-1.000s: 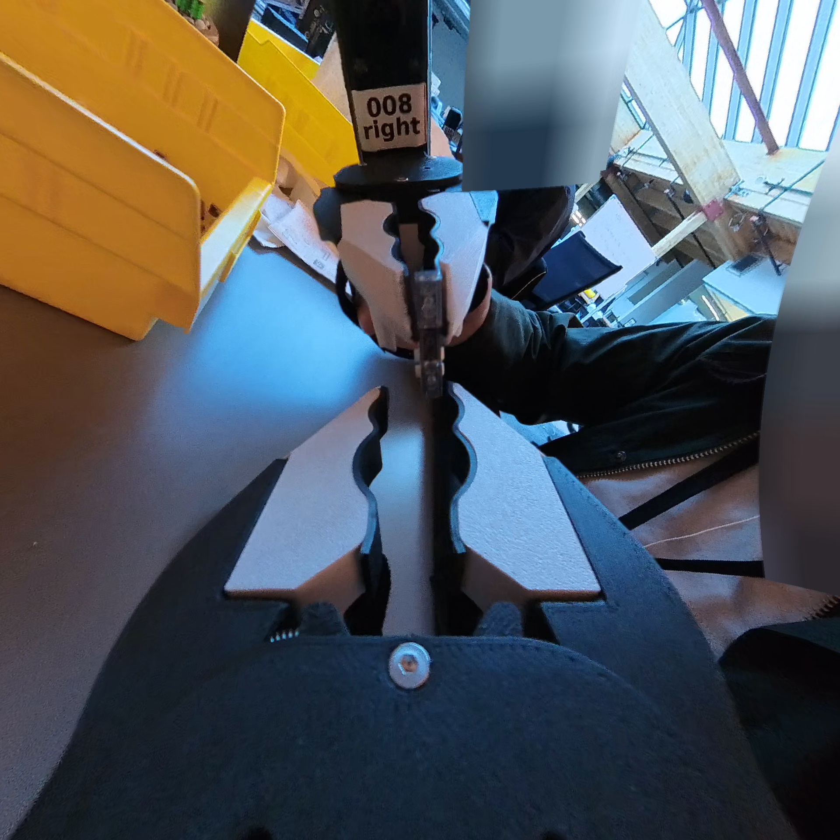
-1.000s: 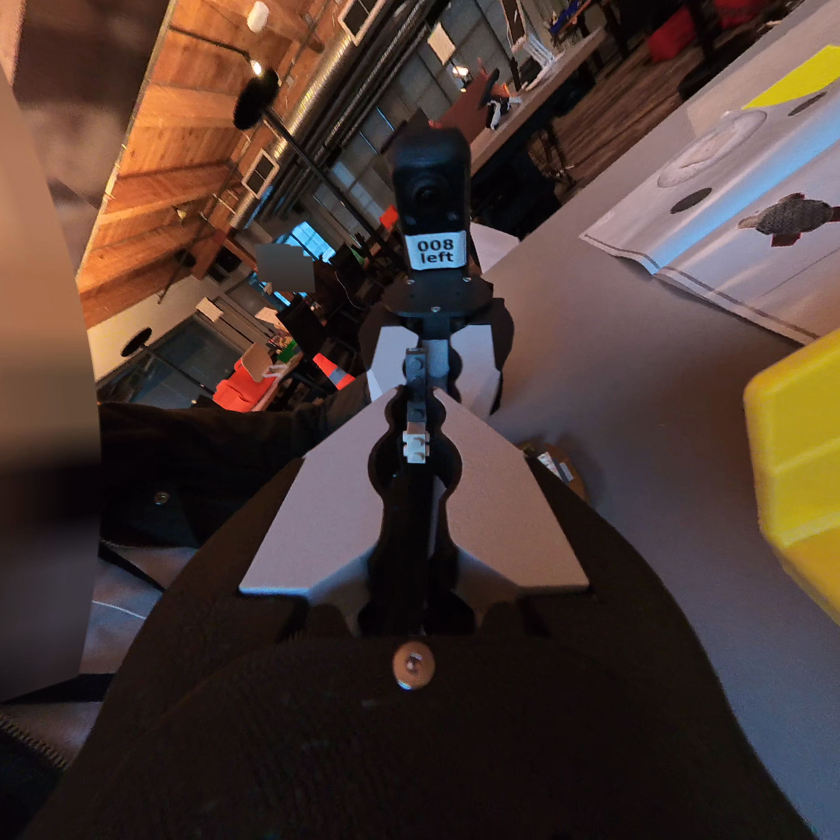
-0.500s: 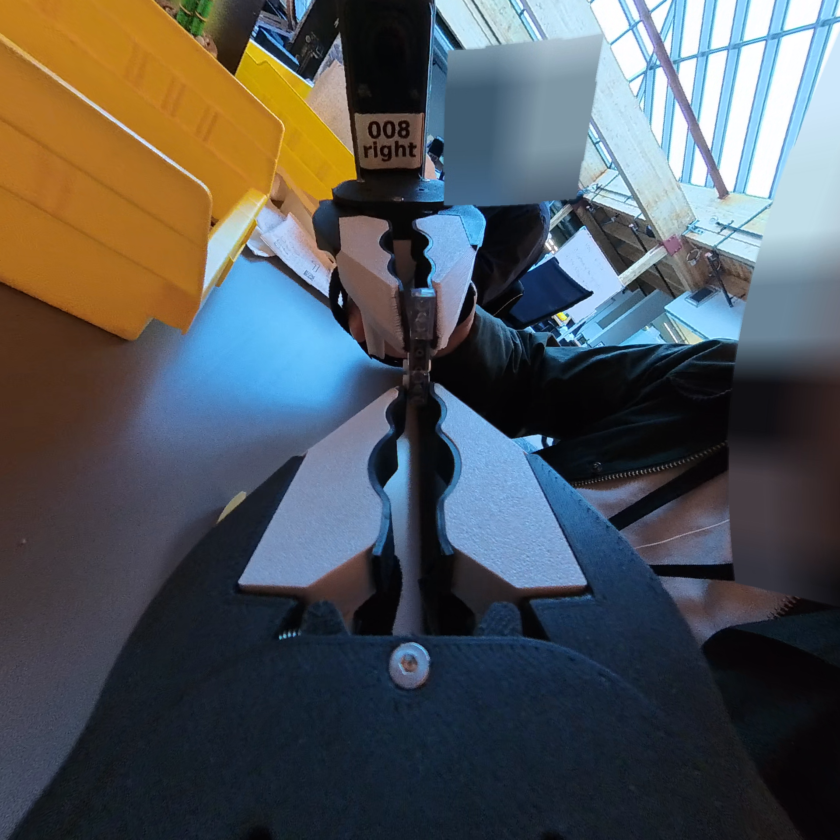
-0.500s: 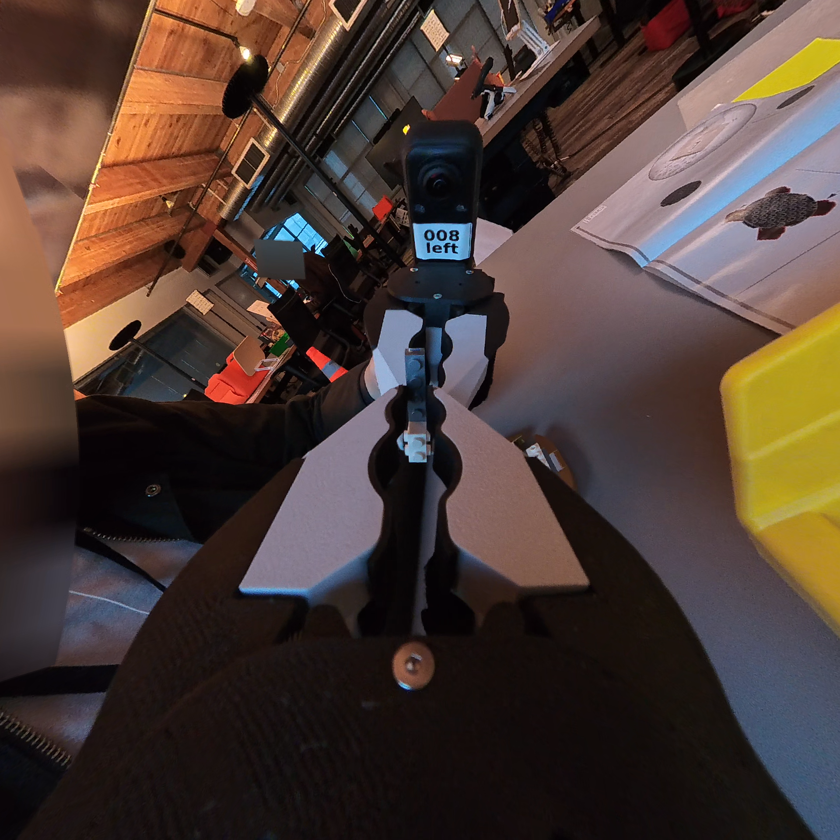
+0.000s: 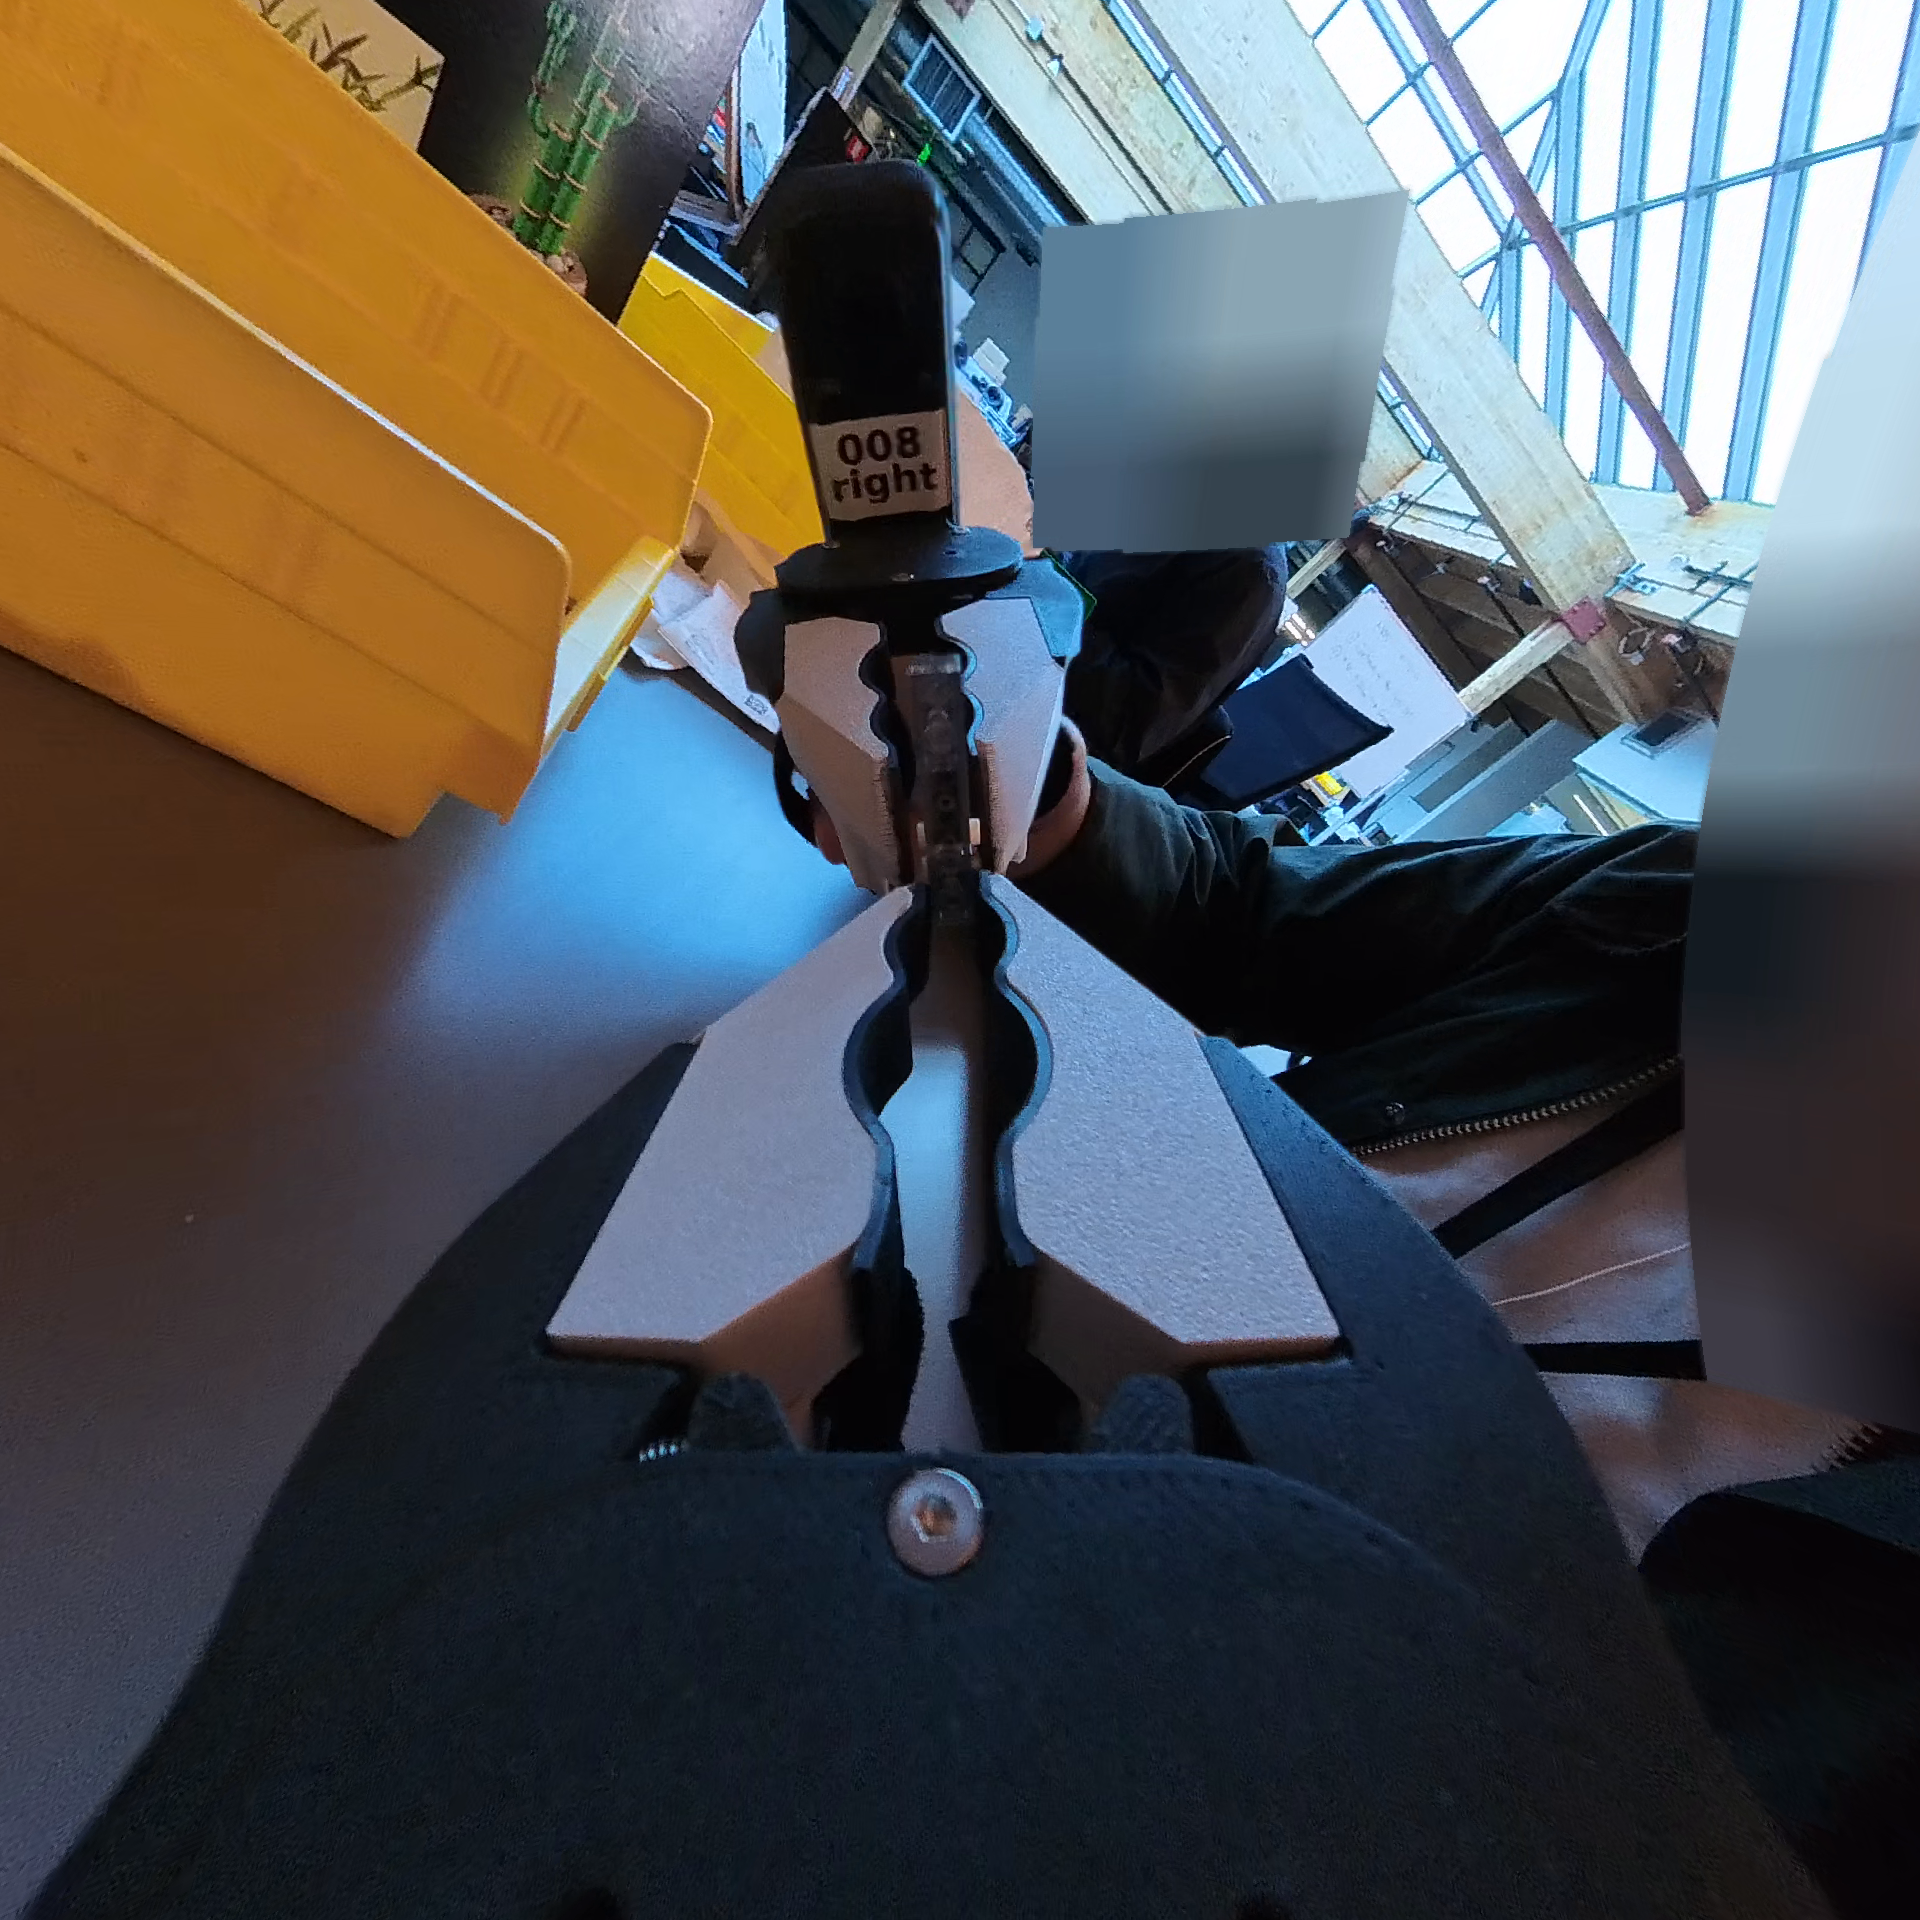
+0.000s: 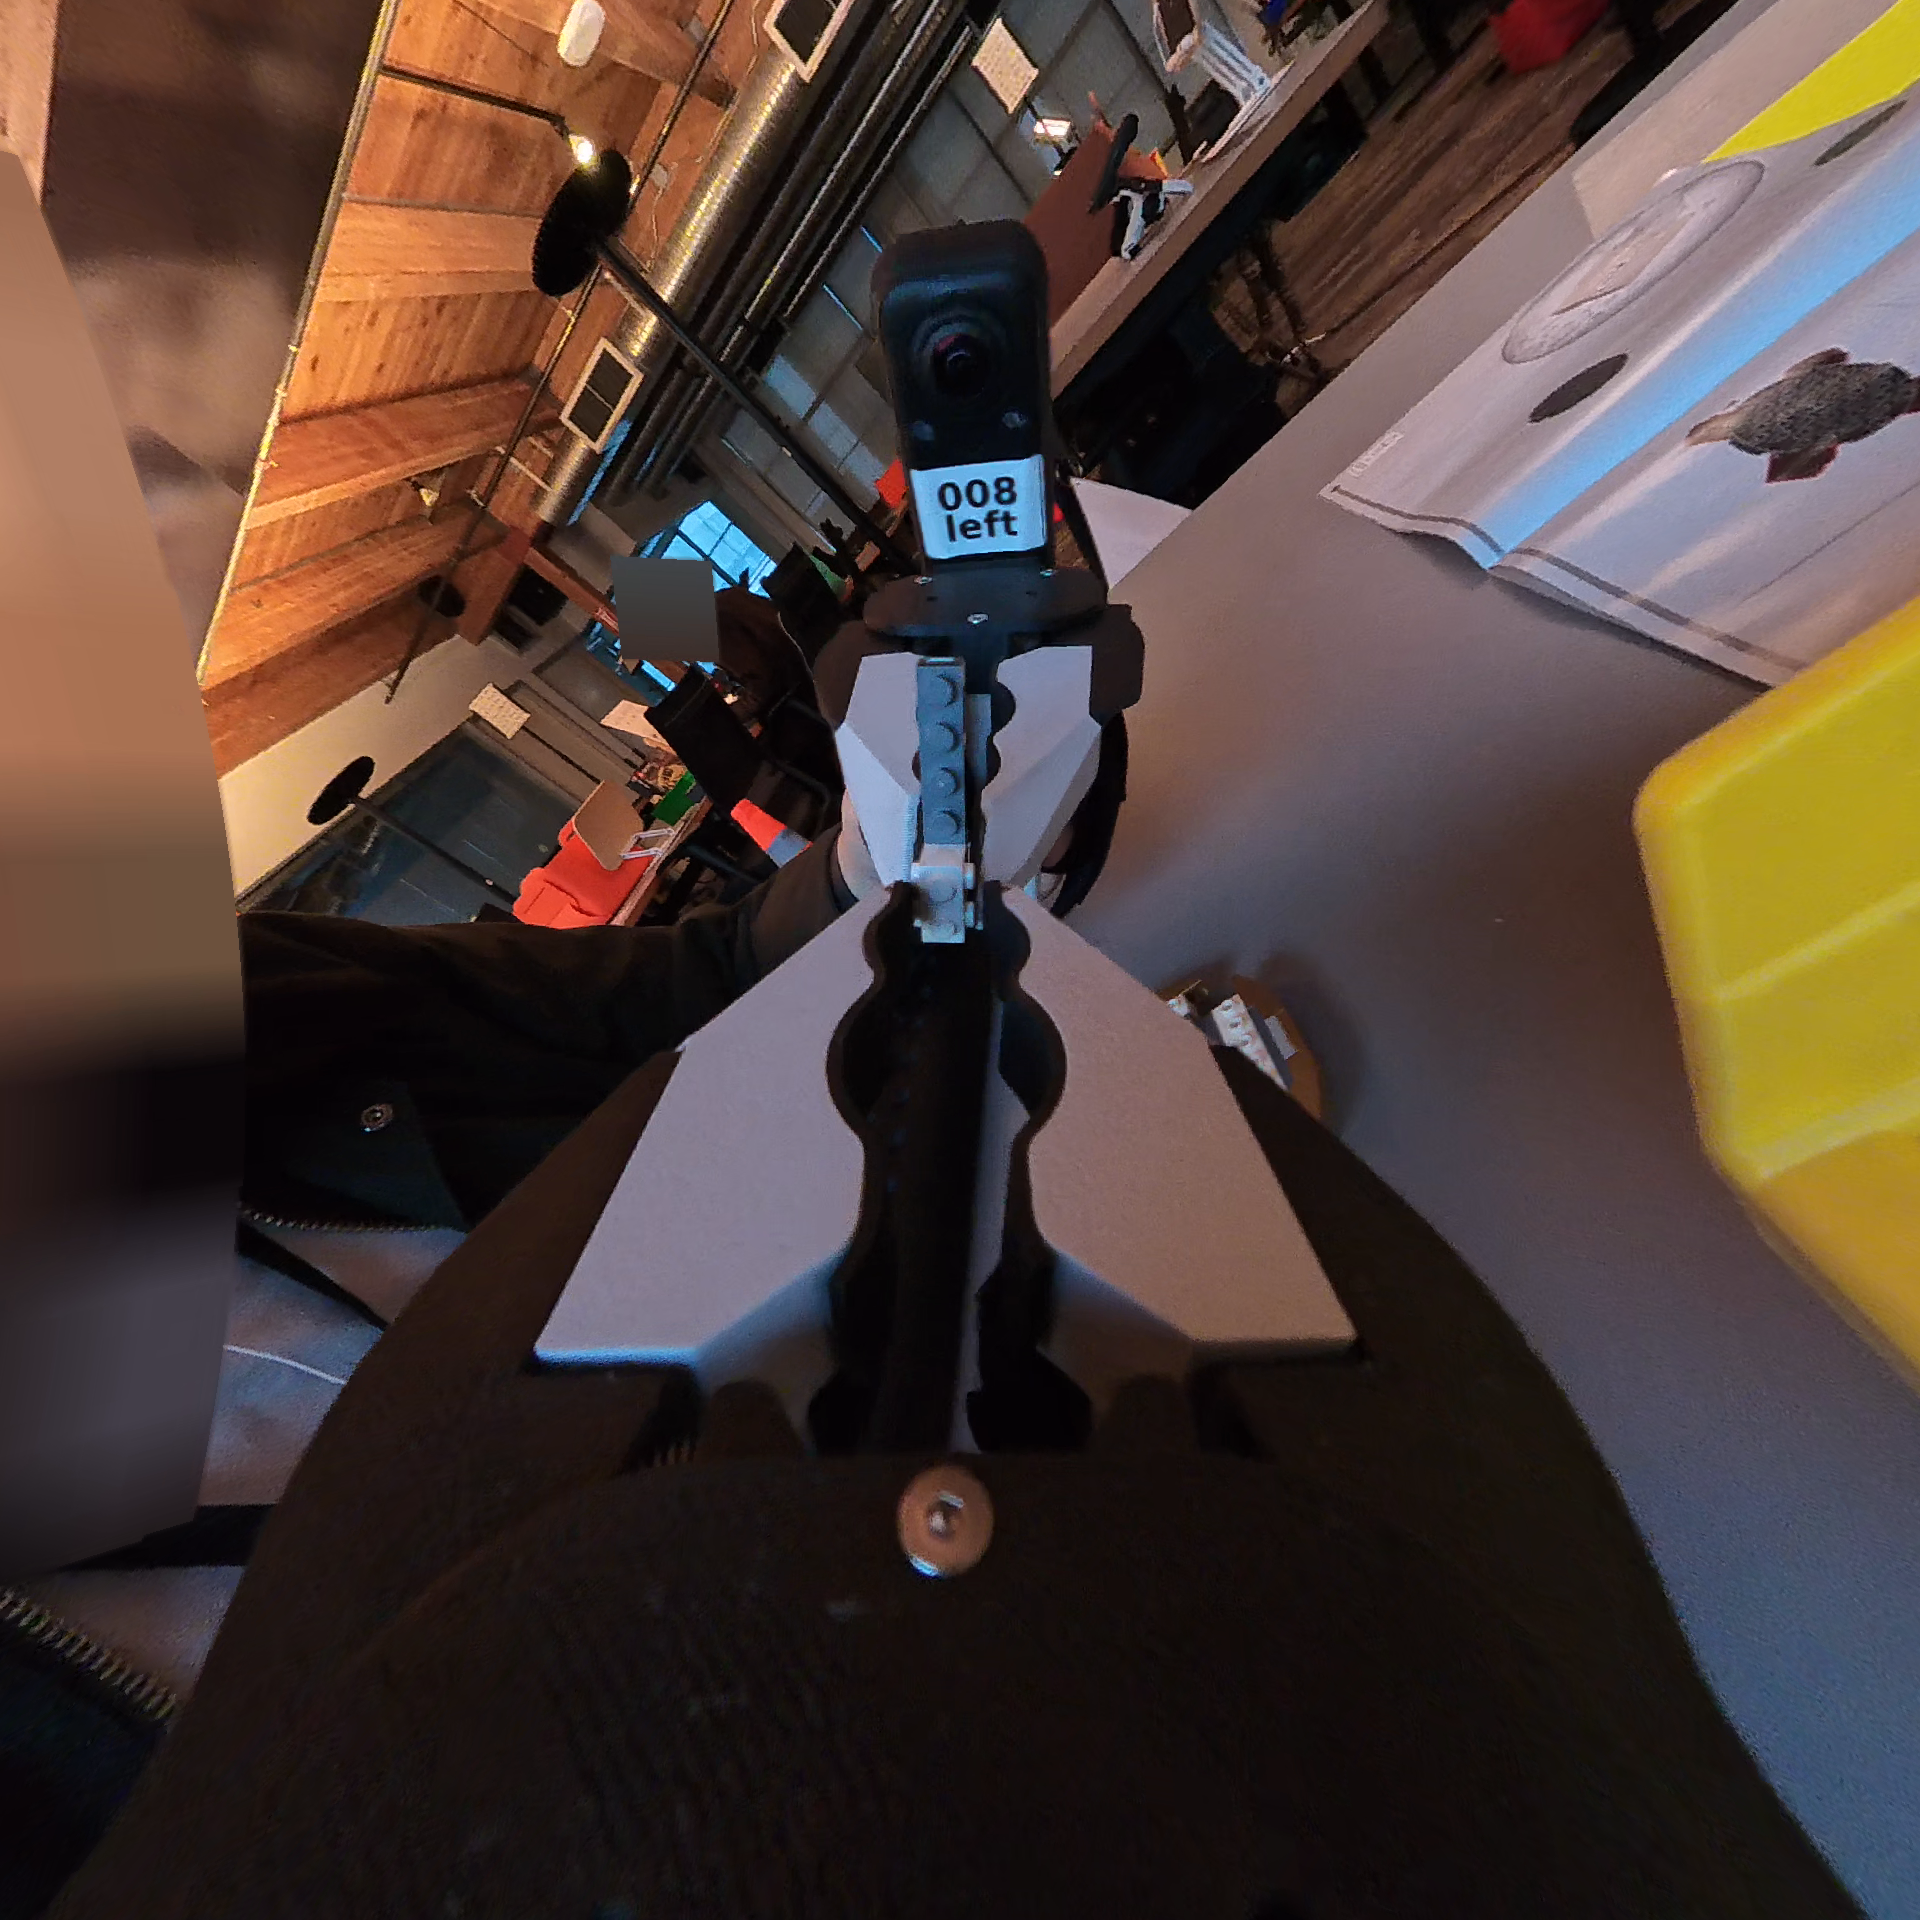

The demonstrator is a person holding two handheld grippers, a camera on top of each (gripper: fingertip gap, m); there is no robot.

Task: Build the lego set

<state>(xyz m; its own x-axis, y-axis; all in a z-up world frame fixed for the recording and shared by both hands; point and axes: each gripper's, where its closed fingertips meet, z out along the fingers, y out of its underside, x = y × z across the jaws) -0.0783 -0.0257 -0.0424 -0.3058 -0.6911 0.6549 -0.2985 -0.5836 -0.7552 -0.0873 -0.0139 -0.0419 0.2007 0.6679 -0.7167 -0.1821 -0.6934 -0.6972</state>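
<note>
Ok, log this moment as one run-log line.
left gripper: shut on long grey studded plate | right gripper: shut on small white brick | white brick at plate's end | above grey table

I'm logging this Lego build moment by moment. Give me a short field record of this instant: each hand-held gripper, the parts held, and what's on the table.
left hand-held gripper: closed on the far end of the grey plate
right hand-held gripper: closed on the white piece
grey plate: studded strip, running between the two facing tips
white piece: small, at the plate's end nearest the right tips
table: grey; yellow bin, open booklet, loose pieces
</note>
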